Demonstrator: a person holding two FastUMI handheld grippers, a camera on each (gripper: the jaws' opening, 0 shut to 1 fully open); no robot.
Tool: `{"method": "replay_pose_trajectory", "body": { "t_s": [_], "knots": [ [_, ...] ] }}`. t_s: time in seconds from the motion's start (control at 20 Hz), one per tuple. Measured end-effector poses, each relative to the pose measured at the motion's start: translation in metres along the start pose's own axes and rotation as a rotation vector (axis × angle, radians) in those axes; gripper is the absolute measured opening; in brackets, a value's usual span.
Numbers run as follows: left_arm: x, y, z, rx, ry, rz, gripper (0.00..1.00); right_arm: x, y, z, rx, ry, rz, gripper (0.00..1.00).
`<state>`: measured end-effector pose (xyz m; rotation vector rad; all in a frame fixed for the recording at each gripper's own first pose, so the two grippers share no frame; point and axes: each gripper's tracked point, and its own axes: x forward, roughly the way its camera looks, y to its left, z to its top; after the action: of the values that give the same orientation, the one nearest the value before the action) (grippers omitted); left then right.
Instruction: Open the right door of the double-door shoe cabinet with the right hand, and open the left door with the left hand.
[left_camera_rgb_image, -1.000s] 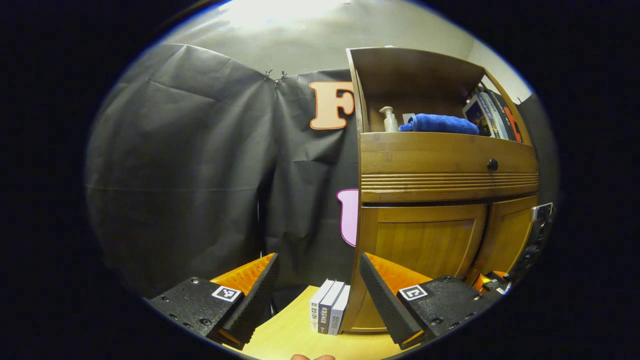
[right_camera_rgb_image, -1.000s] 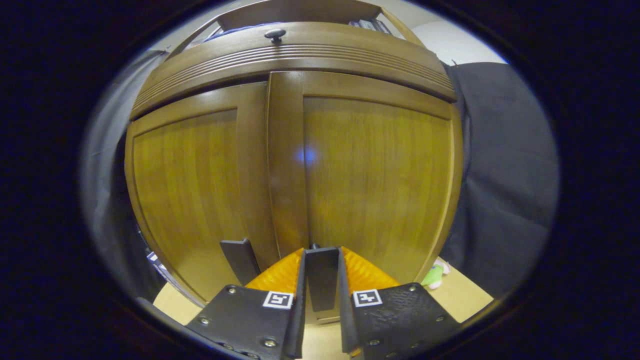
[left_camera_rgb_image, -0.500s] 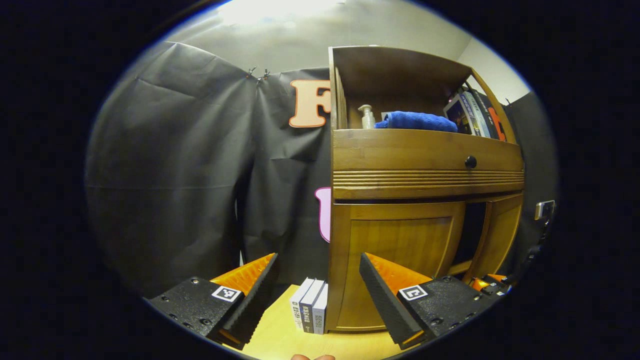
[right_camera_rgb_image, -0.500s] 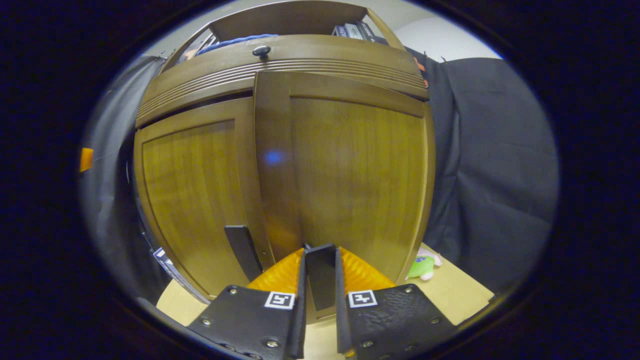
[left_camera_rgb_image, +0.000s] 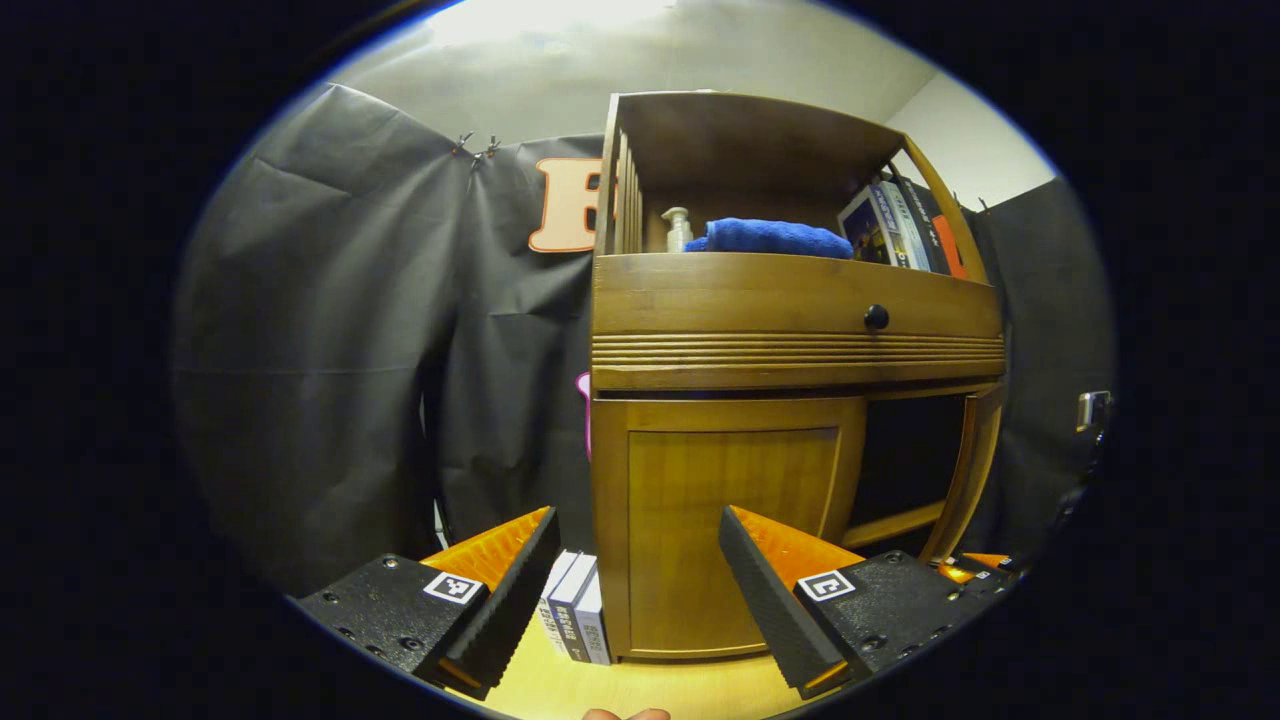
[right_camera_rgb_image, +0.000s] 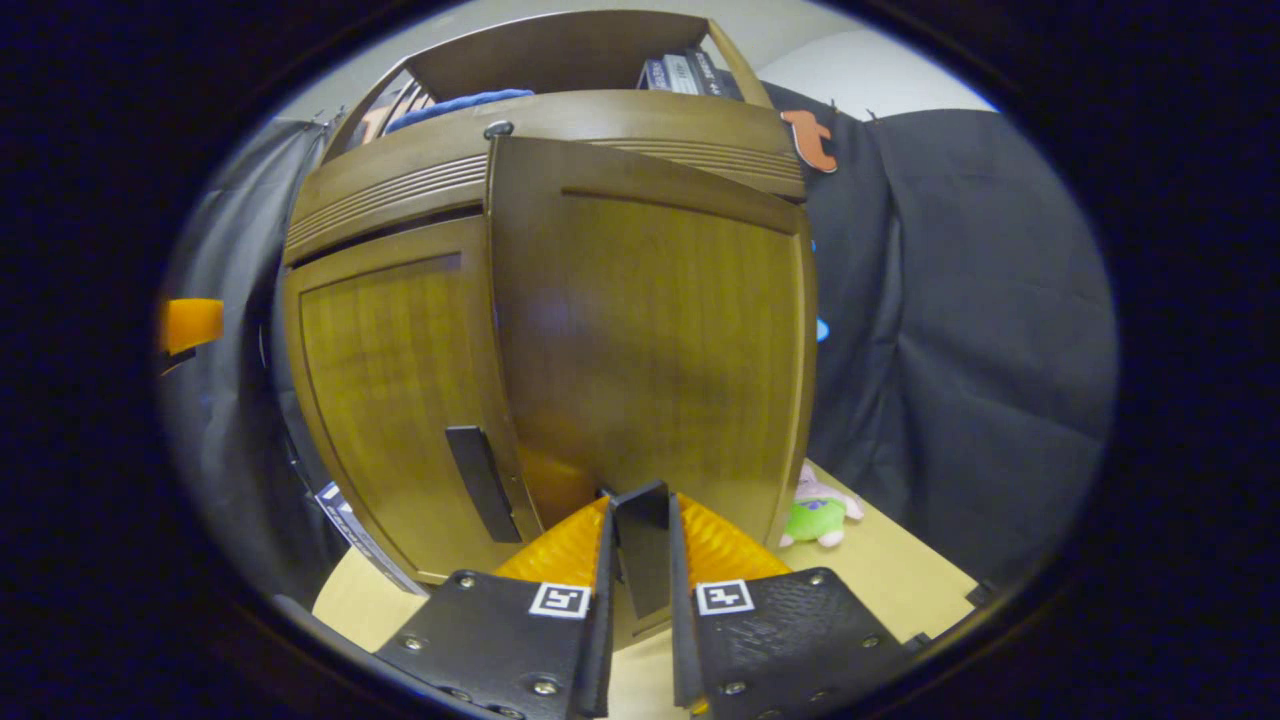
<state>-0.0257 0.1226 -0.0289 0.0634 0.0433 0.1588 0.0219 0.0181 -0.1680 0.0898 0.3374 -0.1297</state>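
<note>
In the left gripper view the wooden shoe cabinet (left_camera_rgb_image: 790, 320) stands on a tabletop. Its left door (left_camera_rgb_image: 730, 520) is closed. Its right door (left_camera_rgb_image: 975, 470) stands swung out, baring a dark opening (left_camera_rgb_image: 905, 460). My left gripper (left_camera_rgb_image: 635, 560) is open, short of the left door and touching nothing. In the right gripper view my right gripper (right_camera_rgb_image: 640, 512) is shut on the dark handle (right_camera_rgb_image: 642, 550) at the right door's (right_camera_rgb_image: 650, 330) lower edge. The left door (right_camera_rgb_image: 400, 380) carries a matching handle (right_camera_rgb_image: 482, 483).
A few books (left_camera_rgb_image: 575, 620) stand against the cabinet's left side. The top shelf holds a blue towel (left_camera_rgb_image: 770, 238), a pump bottle (left_camera_rgb_image: 678, 228) and books (left_camera_rgb_image: 895, 225). Below is a drawer knob (left_camera_rgb_image: 876, 317). A small plush toy (right_camera_rgb_image: 820, 512) lies right of the cabinet.
The right gripper has pulled the right door from closed to well open. The left gripper has swung towards the cabinet, staying open; the left door has not moved.
</note>
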Motion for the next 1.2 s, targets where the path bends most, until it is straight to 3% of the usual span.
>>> {"method": "replay_pose_trajectory", "body": {
  "t_s": [0.4,1.2],
  "knots": [
    [-0.004,-0.050,-0.008,-0.025,0.012,-0.089,0.98,-0.032,-0.044,-0.002,0.016,-0.003,-0.034,0.24],
    [-0.002,-0.128,-0.018,-0.030,0.032,-0.157,0.99,-0.061,-0.121,-0.001,0.047,-0.003,-0.071,0.24]
  ]
}}
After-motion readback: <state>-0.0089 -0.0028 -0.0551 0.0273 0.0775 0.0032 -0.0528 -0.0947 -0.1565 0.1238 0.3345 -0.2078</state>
